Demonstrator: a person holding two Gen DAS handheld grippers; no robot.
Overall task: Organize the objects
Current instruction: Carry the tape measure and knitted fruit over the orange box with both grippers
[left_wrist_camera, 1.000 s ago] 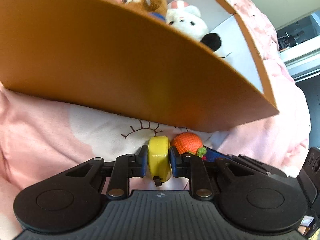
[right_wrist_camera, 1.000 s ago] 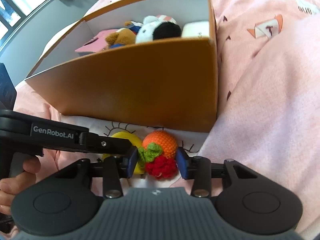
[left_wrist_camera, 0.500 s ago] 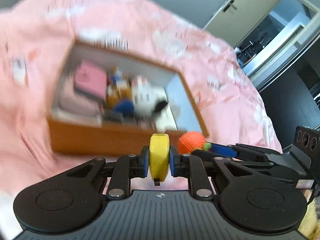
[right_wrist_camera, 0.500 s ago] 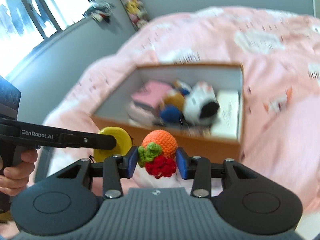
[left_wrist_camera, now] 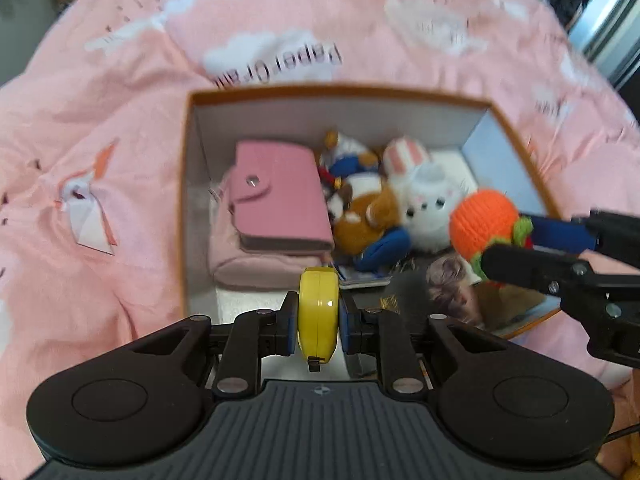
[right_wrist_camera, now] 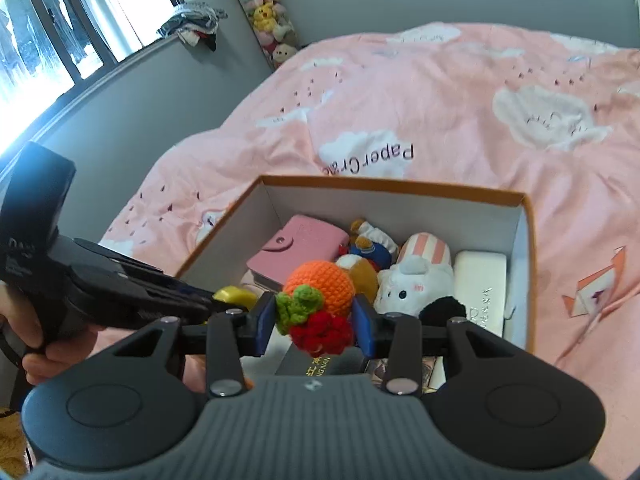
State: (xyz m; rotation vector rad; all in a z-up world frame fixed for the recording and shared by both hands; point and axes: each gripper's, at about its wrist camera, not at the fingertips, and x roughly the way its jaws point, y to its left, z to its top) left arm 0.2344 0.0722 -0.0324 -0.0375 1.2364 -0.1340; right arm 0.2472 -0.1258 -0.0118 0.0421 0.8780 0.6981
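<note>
Right wrist: one orange box (right_wrist_camera: 528, 240), perhaps three plushies (right_wrist_camera: 416, 280).

The box (left_wrist_camera: 192, 208) is orange outside with white inner walls. Inside it, at its left, lies a pink wallet (left_wrist_camera: 280, 196) on a paler pink pouch (left_wrist_camera: 256, 268); beside that, a brown, white and blue plush (left_wrist_camera: 364, 216), then a white bunny (right_wrist_camera: 416, 280) with pink-and-white striped ears. A cream-white case (right_wrist_camera: 482, 280) sits at its right wall. Above the box are a yellow tape measure (left_wrist_camera: 319, 316) and an orange crochet fruit (right_wrist_camera: 320, 296) with green leaves and red berries. Around the box spreads a pink quilt (right_wrist_camera: 460, 92) printed with white clouds.
</note>
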